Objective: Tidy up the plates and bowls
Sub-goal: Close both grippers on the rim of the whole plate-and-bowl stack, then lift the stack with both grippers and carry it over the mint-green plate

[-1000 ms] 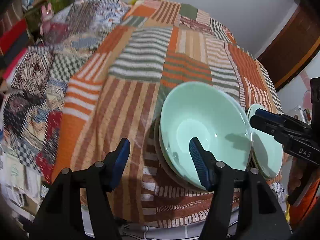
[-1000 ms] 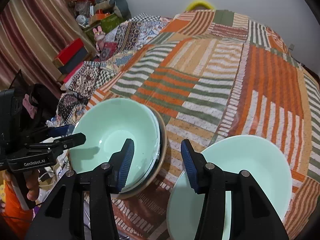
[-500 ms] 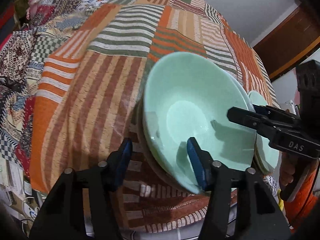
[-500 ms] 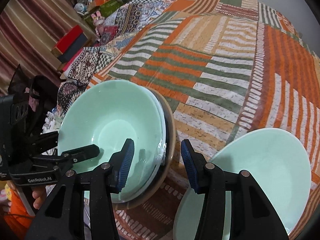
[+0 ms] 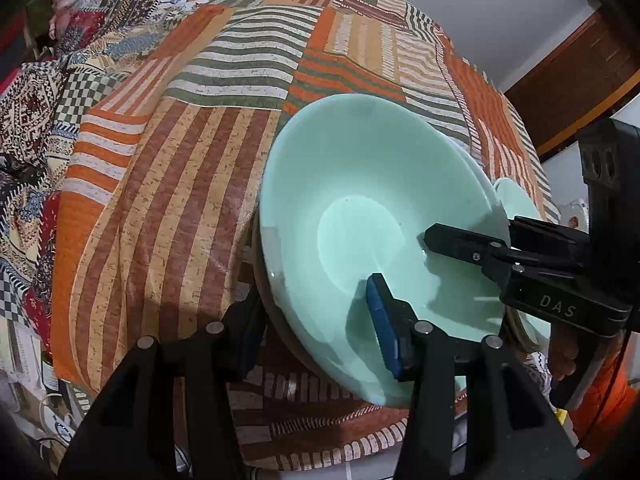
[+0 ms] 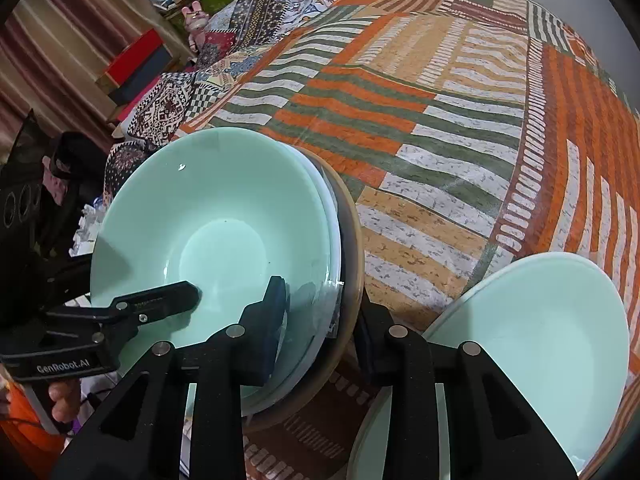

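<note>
Left wrist view: left gripper [image 5: 316,316] straddles the near-left edge of a stack of dishes on a striped patchwork cloth in orange, green and brown [image 5: 168,184]. One blue-padded finger sits inside the top dish, a pale mint-green glossy bowl [image 5: 360,184]; the other sits outside, below the stack's dark lower rim. Jaws have just been closing with the stack's edge between them; cannot tell whether the pads press on it.

Right gripper [image 5: 472,248] reaches in from the right, one black finger lying inside the bowl.

Right wrist view: right gripper [image 6: 320,320] straddles the stack's right edge: left finger inside the mint-green bowl [image 6: 216,208], right finger outside a brown wooden-looking plate rim [image 6: 352,240] under the bowls. Jaws have just been closing around that edge; firm contact not clear. Left gripper [image 6: 160,300] enters from the left. A second pale mint-green bowl [image 6: 532,320] lies just right of the stack, at the cloth's near edge.
</note>
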Available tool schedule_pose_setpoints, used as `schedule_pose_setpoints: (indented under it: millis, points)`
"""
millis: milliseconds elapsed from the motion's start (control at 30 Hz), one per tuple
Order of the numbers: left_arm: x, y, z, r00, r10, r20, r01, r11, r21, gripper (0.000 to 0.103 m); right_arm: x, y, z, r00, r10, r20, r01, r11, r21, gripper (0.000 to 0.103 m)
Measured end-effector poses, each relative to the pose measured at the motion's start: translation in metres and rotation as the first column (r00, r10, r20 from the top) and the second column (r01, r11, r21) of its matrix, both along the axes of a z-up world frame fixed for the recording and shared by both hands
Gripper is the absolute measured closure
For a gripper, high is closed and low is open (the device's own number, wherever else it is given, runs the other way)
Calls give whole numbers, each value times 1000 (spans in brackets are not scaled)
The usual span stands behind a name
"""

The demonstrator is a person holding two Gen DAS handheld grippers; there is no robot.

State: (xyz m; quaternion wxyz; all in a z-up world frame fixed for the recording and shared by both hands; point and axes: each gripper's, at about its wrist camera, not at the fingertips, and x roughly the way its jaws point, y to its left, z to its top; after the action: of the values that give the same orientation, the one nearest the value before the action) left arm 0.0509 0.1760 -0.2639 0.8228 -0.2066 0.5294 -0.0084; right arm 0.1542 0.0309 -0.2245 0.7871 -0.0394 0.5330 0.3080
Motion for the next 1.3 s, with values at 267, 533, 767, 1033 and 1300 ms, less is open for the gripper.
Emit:
schedule_pose_setpoints:
  millis: [267, 533, 767, 1033, 1300]
  points:
    - [1, 0, 4, 1000, 20, -11, -20, 1000, 7, 54, 1, -2, 4, 999, -30, -14, 31, 999, 18, 76]
    - [2, -6, 21, 1000, 15, 8, -16, 1000, 18, 54, 0, -15, 18, 999, -53, 8, 52, 997, 49, 77]
    - [7, -19, 46, 998, -10, 62, 8, 999, 32, 54, -3, -32, 38, 995, -87, 51, 83, 993, 79, 78]
    - [19, -44, 68, 993, -62, 102, 57, 997, 50, 54, -4, -60, 54, 986, -148, 72, 140, 984, 108, 78]
    - [30, -73, 79, 984, -126, 126, 119, 991, 65, 54, -9, -92, 60, 974, -208, 87, 197, 973, 120, 78]
